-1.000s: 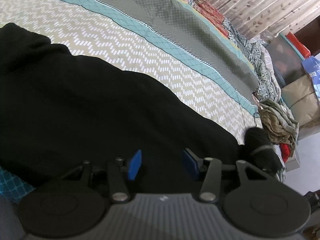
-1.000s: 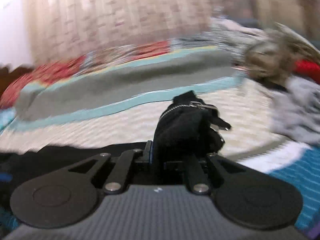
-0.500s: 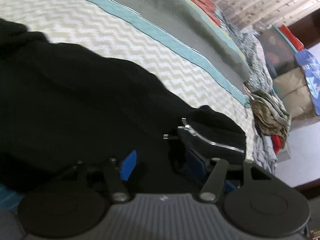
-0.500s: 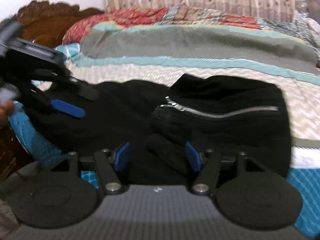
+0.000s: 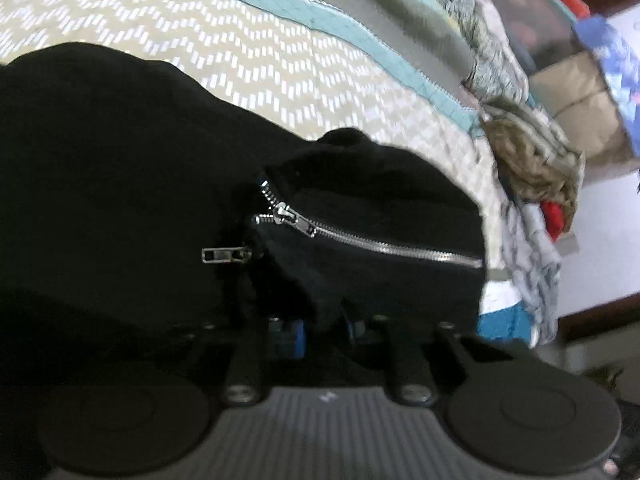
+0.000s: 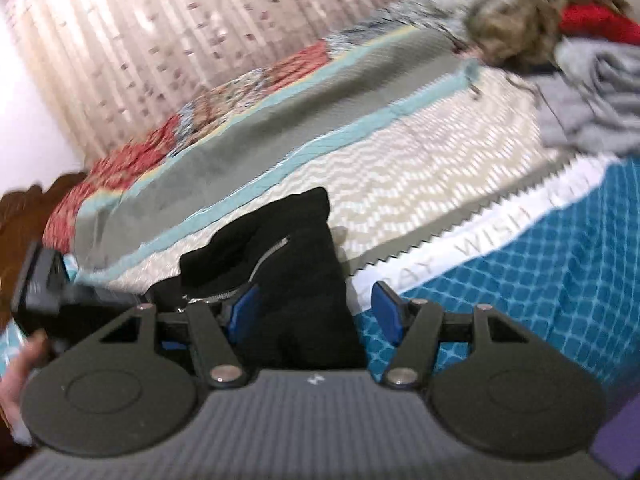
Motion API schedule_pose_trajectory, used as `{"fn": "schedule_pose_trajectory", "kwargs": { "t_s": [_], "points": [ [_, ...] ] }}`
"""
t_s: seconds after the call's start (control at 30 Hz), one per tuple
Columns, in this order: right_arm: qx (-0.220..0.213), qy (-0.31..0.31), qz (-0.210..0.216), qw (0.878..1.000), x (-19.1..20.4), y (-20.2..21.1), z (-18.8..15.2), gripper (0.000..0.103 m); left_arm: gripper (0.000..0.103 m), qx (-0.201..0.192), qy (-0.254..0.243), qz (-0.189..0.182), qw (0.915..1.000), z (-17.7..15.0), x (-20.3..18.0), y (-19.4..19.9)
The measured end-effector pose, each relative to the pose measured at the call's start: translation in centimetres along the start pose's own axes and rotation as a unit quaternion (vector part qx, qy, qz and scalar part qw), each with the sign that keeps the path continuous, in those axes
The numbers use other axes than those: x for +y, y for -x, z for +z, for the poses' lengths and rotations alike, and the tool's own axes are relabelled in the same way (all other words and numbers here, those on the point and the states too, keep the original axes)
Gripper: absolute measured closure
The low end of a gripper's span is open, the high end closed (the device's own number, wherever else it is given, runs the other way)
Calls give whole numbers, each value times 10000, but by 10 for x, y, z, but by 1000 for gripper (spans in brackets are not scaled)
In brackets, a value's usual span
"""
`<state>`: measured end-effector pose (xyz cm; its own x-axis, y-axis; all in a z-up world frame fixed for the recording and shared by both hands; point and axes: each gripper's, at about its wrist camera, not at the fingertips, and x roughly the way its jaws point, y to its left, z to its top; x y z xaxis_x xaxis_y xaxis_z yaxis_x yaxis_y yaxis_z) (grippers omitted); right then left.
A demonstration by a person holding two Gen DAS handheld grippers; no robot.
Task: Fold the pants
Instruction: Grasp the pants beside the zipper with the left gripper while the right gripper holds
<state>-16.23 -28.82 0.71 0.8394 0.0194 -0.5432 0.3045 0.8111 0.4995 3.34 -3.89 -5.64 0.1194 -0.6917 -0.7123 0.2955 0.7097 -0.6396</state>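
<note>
The black pants (image 5: 120,168) lie on the bed, with one end folded over onto the rest. A silver zipper (image 5: 360,240) runs across the folded part. My left gripper (image 5: 324,330) is shut on the near edge of the folded black cloth. In the right wrist view the pants (image 6: 304,264) lie between the blue pads of my right gripper (image 6: 316,312), which is open and holds nothing. The left gripper's body (image 6: 44,284) shows at the far left of that view.
The bedspread (image 5: 280,76) has a beige zigzag band, a teal stripe and a grey band. A heap of olive, red and grey clothes (image 5: 536,176) sits at the bed's far end, also in the right wrist view (image 6: 560,36). A curtain (image 6: 180,32) hangs behind.
My right gripper has let go of the folded pants end and opened. My left gripper has closed on the edge of that folded end.
</note>
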Motion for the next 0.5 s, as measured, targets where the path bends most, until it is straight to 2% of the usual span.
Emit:
{"fn": "schedule_pose_trajectory", "kwargs": {
  "t_s": [0.17, 0.3, 0.37, 0.43, 0.5],
  "points": [
    [26, -174, 218, 9996, 8, -7, 0, 39, 90, -477, -291, -180, 9983, -11, -11, 51],
    [134, -205, 372, 9990, 17, -12, -8, 39, 90, -770, -118, 78, 9969, -23, 6, 85],
    [239, -201, 395, 9987, 25, -18, -14, 39, 89, -701, 99, 289, 9971, -26, 23, 84],
    [337, -95, 304, 9989, 34, -24, -20, 39, 83, -491, 459, 491, 9965, -30, 43, 74],
    [421, -25, 231, 9988, 41, -29, -24, 39, 82, -354, 722, 480, 9956, -35, 56, 68]
  ]
}}
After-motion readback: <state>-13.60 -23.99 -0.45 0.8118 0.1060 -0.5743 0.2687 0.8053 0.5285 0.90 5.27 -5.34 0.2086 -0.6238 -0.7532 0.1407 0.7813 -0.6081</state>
